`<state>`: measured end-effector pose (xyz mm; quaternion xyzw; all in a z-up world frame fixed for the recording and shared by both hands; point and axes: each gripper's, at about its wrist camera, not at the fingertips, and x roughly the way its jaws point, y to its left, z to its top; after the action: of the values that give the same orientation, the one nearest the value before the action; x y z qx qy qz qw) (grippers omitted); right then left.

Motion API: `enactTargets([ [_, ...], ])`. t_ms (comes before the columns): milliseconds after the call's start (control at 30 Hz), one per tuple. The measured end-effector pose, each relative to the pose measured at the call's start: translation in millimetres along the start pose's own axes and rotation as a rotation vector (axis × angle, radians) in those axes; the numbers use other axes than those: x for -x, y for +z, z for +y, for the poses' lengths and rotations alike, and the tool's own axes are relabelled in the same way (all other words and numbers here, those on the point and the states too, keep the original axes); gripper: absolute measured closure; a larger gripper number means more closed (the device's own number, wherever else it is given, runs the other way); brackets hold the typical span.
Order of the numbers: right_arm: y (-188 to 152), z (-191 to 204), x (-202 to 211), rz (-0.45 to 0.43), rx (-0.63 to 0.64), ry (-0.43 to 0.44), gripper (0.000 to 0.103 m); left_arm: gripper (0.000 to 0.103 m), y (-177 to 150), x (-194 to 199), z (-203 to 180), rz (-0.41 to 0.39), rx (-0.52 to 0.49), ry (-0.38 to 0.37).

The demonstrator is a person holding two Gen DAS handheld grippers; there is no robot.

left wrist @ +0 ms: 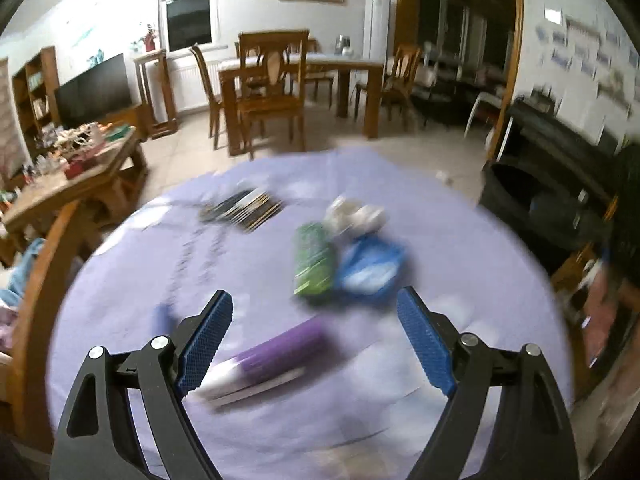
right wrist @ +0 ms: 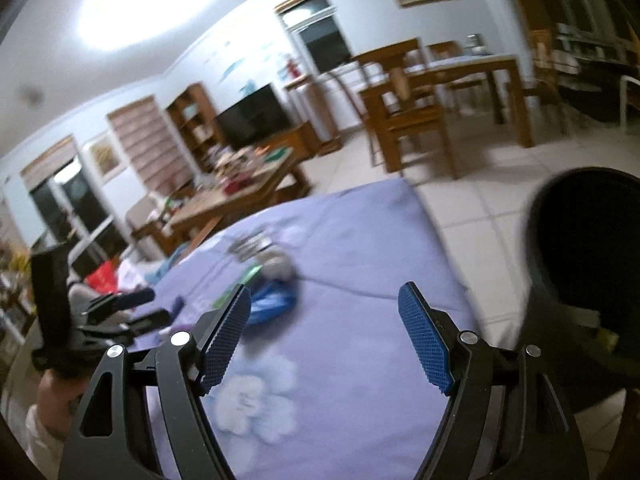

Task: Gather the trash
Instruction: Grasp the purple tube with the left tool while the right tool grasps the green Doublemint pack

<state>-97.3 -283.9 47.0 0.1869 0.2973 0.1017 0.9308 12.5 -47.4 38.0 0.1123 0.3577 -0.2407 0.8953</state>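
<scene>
Left gripper (left wrist: 315, 334): tipped down over the purple cloth (left wrist: 260, 420), jaws wide apart, empty.
Right gripper (right wrist: 324, 334): tipped down over the cloth, jaws apart, empty.

On the lilac-covered table (left wrist: 120, 280) lie five pieces of trash: one purple tube (left wrist: 276, 350), one green packet (left wrist: 314, 260), one blue wrapper (left wrist: 370, 266), one white wad (left wrist: 356, 212), one striped packet (left wrist: 244, 208).

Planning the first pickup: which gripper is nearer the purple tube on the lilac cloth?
Left. The left gripper hovers open right over the purple tube. The right gripper hangs open further right, nearer the black bin.
</scene>
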Motion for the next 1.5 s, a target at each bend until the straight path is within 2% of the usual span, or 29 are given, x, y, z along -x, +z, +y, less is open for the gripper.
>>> enactTargets([
  [133,12,42,-41,0.074,0.061,0.031,0.027,0.02,-14,-14,11,0.054,-0.089,0.002],
  [200,17,59,-63,0.118,0.084,0.04,0.027,0.027,-20,-23,11,0.086,-0.13,-0.003],
  [267,23,76,-80,0.154,0.111,0.053,0.027,0.028,-23,-33,10,0.11,-0.16,-0.006],
  [367,27,105,-104,0.2,0.168,0.076,0.027,0.041,-31,-46,18,0.154,-0.153,-0.023],
  [467,27,131,-132,0.268,0.207,0.099,0.027,0.061,-31,-53,28,0.157,-0.096,-0.068],
  [533,24,138,-150,0.312,0.222,0.072,0.027,0.069,-31,-54,28,0.15,-0.086,-0.057],
  [633,21,145,-180,0.368,0.23,0.027,0.028,0.071,-33,-53,29,0.141,-0.075,-0.055],
  [767,14,147,-208,0.411,0.263,-0.062,0.037,0.072,-35,-50,30,0.137,-0.06,-0.066],
  [833,11,148,-220,0.424,0.283,-0.109,0.049,0.071,-35,-49,30,0.136,-0.062,-0.067],
  [967,8,149,-230,0.404,0.316,-0.156,0.061,0.069,-35,-52,30,0.123,-0.08,-0.057],
  [1067,8,145,-230,0.398,0.303,-0.152,0.069,0.07,-35,-53,31,0.115,-0.065,-0.069],
  [1133,9,138,-229,0.394,0.267,-0.124,0.07,0.077,-33,-53,34,0.111,-0.049,-0.077],
  [1300,15,123,-197,0.319,0.184,-0.014,0.072,0.078,-32,-45,41,0.078,-0.004,-0.13],
  [1433,24,110,-145,0.189,0.104,0.105,0.072,0.078,-30,-33,42,0.036,0.02,-0.146],
  [1500,30,98,-118,0.121,0.059,0.137,0.072,0.078,-28,-25,39,0.003,0.021,-0.142],
])
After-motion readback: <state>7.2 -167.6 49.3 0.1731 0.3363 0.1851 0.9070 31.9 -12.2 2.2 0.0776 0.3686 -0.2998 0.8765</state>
